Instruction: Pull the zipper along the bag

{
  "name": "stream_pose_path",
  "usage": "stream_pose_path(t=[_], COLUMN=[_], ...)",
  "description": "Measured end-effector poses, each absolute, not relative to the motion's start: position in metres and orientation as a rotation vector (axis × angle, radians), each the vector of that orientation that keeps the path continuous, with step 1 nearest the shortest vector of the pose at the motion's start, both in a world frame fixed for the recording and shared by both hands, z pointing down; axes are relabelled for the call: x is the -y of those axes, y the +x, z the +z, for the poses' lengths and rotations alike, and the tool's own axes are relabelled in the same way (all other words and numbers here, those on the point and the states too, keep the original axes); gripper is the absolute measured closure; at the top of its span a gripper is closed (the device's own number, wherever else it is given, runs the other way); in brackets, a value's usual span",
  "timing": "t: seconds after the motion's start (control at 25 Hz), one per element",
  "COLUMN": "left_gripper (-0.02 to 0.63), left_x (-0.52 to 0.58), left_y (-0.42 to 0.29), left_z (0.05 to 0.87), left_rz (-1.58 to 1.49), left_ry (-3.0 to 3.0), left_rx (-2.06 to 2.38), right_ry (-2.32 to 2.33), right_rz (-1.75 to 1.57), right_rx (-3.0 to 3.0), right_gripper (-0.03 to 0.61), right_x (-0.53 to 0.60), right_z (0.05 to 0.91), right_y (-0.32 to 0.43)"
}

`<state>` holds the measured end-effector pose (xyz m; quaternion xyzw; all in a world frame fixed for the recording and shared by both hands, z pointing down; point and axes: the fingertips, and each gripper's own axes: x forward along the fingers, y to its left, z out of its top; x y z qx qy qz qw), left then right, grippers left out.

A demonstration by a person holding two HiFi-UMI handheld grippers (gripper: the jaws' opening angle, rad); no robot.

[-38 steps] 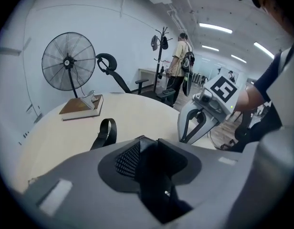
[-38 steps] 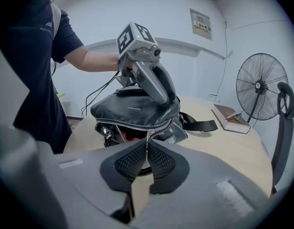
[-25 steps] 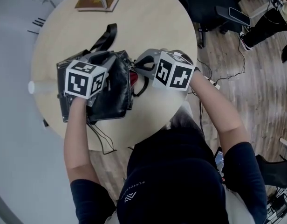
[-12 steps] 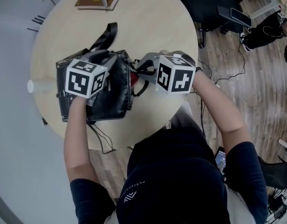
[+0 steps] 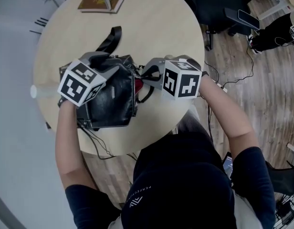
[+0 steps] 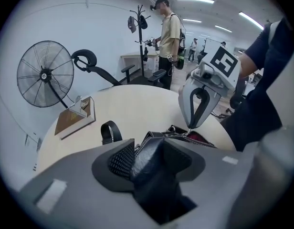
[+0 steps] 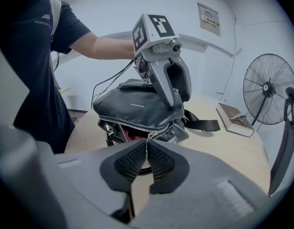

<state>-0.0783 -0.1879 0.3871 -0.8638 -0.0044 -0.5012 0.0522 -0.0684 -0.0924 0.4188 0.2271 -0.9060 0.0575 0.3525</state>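
While beneath bag [image 5: 109, 92], pale round table [image 5: 156, 27]

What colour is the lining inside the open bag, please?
Red; the lining shows best in the right gripper view.

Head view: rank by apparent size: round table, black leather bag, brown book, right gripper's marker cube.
Round pale wooden table
Black leather bag
Brown book and right gripper's marker cube: alike; cube is nearer the camera, so unranked.
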Motion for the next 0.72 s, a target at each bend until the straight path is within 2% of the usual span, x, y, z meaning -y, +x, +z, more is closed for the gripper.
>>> stream_pose_path(t=[0.32,0.72], left_gripper=[0.395,0.342], left_x=[0.183,0.179], left_y=[-0.069,-0.061], left_z=[0.395,0.406], left_rz=[-1.628,-1.755], left_ry=[-2.559,-2.485], left_rx=[0.337,0.563], right_ry=[0.511,0.423], right_rz=[0.137,0.096], right_rx=[2.365,2.396], right_gripper=[0.565,0.565], right_x=[0.092,0.091], right_z=[0.420,0.419], right_y=[-0.070,-0.069])
